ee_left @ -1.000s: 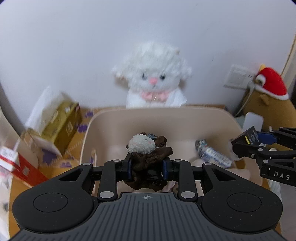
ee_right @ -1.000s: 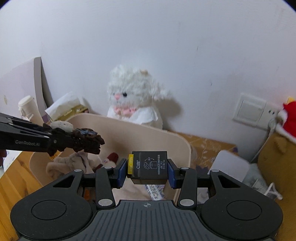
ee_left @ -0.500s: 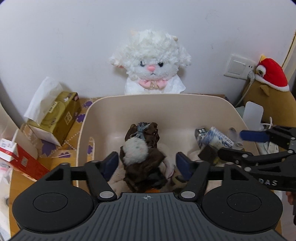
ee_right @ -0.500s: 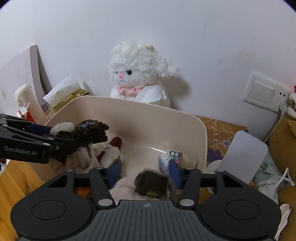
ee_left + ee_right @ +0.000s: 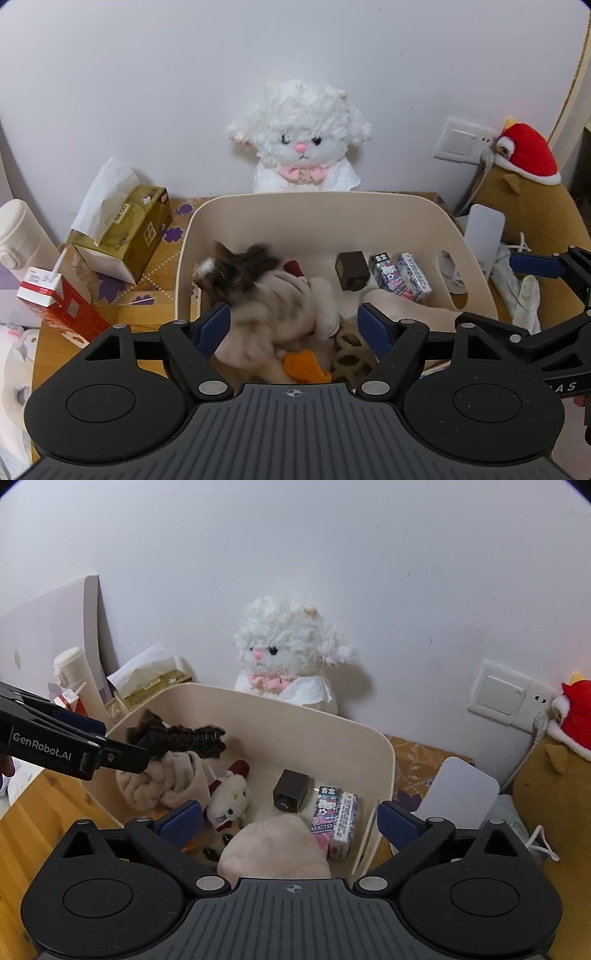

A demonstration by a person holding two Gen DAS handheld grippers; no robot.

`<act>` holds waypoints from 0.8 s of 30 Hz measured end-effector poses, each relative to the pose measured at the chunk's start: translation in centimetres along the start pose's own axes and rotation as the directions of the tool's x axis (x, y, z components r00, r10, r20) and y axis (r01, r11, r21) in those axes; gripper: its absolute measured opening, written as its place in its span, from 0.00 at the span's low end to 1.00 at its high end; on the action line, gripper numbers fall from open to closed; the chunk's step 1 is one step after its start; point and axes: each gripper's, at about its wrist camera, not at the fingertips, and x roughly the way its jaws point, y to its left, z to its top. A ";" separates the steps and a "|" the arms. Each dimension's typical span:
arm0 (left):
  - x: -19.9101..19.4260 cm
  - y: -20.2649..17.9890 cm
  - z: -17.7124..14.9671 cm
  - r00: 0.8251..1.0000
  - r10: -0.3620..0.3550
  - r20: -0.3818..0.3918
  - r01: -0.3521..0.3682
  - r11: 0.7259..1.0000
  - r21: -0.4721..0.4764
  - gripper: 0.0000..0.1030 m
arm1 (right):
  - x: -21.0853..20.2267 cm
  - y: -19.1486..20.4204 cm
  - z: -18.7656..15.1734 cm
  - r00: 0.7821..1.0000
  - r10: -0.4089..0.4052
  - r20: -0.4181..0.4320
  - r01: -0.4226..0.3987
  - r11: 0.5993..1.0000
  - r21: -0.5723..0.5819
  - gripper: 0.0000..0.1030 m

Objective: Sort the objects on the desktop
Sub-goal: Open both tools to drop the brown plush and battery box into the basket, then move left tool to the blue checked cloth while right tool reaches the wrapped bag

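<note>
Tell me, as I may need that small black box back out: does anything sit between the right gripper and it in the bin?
Nothing visible does. The right gripper hangs open over the bin, the black box bare just beyond its tips; a white plush and cartons only flank it.

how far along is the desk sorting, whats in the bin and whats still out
Done: the small black box, two printed cartons, a small plush and cloths lie in the beige bin. In hand: nothing; left claw and right claw have just opened, the brown scrunchie landing. Left: tissue box, red carton.
</note>
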 end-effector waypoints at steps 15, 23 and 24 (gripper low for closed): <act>-4.5 2.3 -3.9 1.000 -0.018 -0.003 0.018 0.997 0.076 0.79 | -5.9 1.7 -4.0 0.997 -0.026 0.078 0.023 0.999 0.041 1.00; -4.5 4.2 -6.9 0.999 -0.007 -0.037 0.009 0.998 0.058 0.79 | -7.4 3.5 -6.8 1.000 -0.005 0.026 0.004 0.999 0.045 1.00; -4.6 4.3 -7.4 1.000 -0.006 -0.028 0.008 0.998 0.063 0.79 | -7.4 3.8 -7.2 1.000 -0.005 0.015 0.005 0.999 0.037 1.00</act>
